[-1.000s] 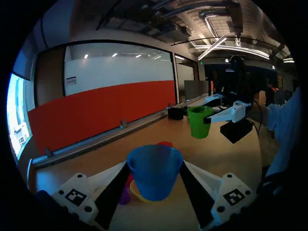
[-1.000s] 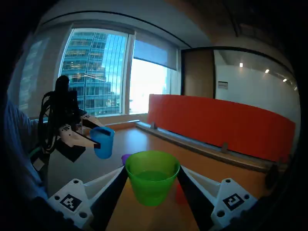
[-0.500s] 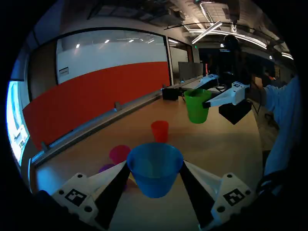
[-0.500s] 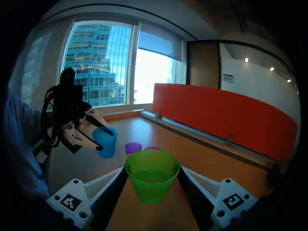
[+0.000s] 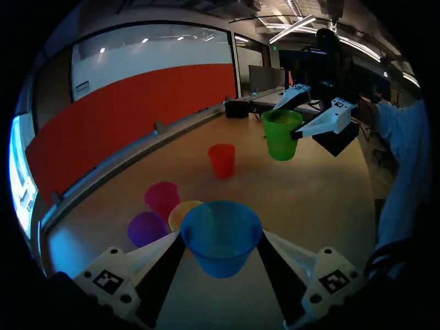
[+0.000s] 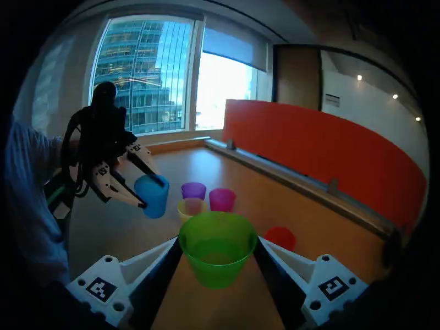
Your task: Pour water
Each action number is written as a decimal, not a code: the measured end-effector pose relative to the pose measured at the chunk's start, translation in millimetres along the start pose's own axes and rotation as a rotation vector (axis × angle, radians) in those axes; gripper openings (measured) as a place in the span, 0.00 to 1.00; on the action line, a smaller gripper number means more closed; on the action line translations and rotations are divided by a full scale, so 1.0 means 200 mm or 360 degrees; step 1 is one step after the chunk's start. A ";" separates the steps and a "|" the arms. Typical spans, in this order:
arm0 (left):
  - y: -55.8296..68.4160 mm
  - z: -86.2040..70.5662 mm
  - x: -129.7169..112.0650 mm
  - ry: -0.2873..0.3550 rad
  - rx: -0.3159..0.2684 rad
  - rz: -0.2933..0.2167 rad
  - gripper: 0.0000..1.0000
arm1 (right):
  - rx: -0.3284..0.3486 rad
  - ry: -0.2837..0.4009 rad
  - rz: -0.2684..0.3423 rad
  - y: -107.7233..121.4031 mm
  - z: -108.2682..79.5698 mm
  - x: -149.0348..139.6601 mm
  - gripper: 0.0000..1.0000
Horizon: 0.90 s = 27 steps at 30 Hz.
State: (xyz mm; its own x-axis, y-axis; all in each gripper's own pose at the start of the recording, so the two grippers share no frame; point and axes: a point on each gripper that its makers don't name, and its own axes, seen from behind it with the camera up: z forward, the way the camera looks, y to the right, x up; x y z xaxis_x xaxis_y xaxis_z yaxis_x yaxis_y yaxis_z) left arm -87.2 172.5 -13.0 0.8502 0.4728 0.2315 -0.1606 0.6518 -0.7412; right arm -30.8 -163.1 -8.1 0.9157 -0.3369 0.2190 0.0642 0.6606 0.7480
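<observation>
Cups hang above the table (image 5: 308, 187), well apart: the left gripper (image 5: 221, 248) is clamped on the blue cup (image 5: 221, 234), the right gripper (image 6: 218, 265) on the green cup (image 6: 218, 247), which seems to hold water. Pouring looks not yet begun. Next, the 2 rims must meet, green above blue, then tilt slowly.

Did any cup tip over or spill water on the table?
No, nothing stands out. The green cup and blue cup are held about upright, the other cups stand on the table, and no puddle shows.
</observation>
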 end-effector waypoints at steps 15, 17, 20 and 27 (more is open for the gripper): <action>0.02 0.09 -0.19 -0.0132 -0.0035 -0.0030 0.87 | 0.0029 -0.0129 -0.0023 -0.03 0.07 -0.14 0.92; 0.02 0.10 -0.20 -0.0136 -0.0036 -0.0038 0.87 | 0.0030 -0.0140 -0.0018 -0.03 0.08 -0.15 0.92; 0.02 0.11 -0.23 -0.0145 -0.0038 -0.0050 0.87 | 0.0033 -0.0158 -0.0014 -0.04 0.09 -0.17 0.92; 0.02 0.14 -0.28 -0.0167 -0.0046 -0.0072 0.87 | 0.0030 -0.0185 -0.0007 -0.05 0.11 -0.21 0.92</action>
State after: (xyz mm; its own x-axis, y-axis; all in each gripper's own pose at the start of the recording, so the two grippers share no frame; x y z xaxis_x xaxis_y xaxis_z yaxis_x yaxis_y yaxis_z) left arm -149.3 164.7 -10.7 0.7989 0.5039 0.3284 -0.1076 0.6569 -0.7462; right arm -79.4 -169.5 -10.7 0.8632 -0.4161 0.2859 0.0596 0.6463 0.7607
